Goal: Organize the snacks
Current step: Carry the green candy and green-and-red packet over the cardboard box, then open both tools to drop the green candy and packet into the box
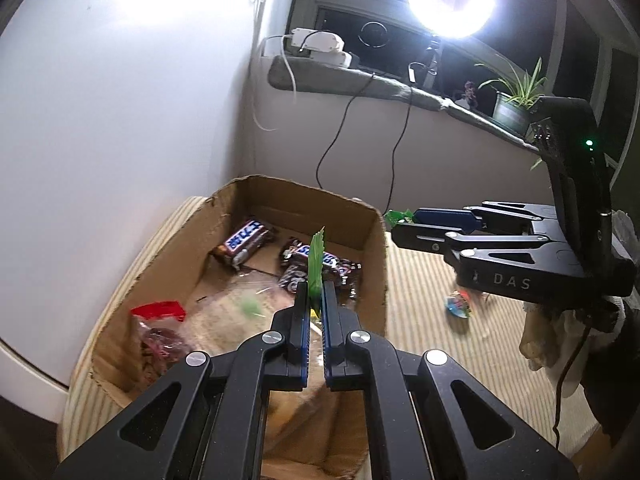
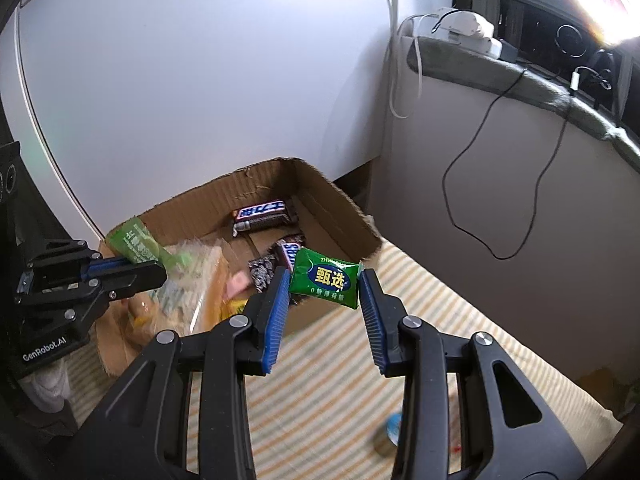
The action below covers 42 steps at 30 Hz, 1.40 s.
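I have the left gripper [image 1: 316, 300] pinched flat on a pale green sachet [image 1: 316, 264] over the cardboard box [image 1: 376, 264], while my right gripper [image 2: 324, 280] squeezes a light, crinkly green mint packet [image 2: 325, 278] by its edges, apt to slip.

A green candy packet [image 2: 325, 280] with yellow lettering hangs flat-on at the cardboard box's [image 2: 340, 204] three o'clock corner. A second green packet [image 1: 316, 264] stands edge-on over the box. Snickers bars [image 2: 262, 216] lie inside toward twelve o'clock.
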Available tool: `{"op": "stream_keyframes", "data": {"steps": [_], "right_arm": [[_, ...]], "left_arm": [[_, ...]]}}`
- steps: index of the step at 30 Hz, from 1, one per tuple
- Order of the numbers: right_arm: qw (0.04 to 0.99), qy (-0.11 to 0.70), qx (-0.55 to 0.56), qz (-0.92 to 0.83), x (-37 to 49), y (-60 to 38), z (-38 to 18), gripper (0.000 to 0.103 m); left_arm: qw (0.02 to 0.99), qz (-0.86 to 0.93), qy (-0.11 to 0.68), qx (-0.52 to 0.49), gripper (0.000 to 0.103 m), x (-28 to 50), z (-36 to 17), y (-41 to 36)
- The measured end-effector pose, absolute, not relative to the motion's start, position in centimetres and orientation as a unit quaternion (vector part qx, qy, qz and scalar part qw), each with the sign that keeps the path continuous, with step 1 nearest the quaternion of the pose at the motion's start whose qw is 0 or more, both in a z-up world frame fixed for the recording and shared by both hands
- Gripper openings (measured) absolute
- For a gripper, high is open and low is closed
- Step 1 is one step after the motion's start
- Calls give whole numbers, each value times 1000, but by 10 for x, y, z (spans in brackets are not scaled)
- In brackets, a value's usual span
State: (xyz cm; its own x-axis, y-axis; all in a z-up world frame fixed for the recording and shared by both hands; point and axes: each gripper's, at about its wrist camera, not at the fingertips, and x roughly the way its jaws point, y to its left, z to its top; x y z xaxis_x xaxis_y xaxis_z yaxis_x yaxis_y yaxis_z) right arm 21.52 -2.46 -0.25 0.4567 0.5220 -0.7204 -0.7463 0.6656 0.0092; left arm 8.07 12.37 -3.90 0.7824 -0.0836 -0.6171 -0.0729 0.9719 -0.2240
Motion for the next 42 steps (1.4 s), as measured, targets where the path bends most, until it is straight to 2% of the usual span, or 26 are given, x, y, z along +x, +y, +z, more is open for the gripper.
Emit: {"op": "stream_keyframes", "data": {"steps": [26, 28, 33, 34, 37, 42], "right_arm": [[818, 381, -168, 397, 221, 26, -27, 39], [818, 380, -167, 397, 221, 26, -26, 43], [822, 375, -167, 394, 219, 23, -23, 55], [824, 372, -166, 393, 219, 22, -22, 60], [830, 366, -161, 390, 217, 17, -17, 68], [840, 357, -153, 380, 216, 5, -9, 74]], "left_arm": [[932, 16, 342, -117, 5, 83, -51, 142], [932, 18, 342, -116, 12, 82, -51, 142], [933, 23, 341, -113, 15, 81, -50, 141], [933, 24, 340, -112, 21, 81, -49, 141], [935, 27, 338, -106, 29, 79, -47, 138], [937, 32, 332, -99, 43, 75, -43, 132]]}}
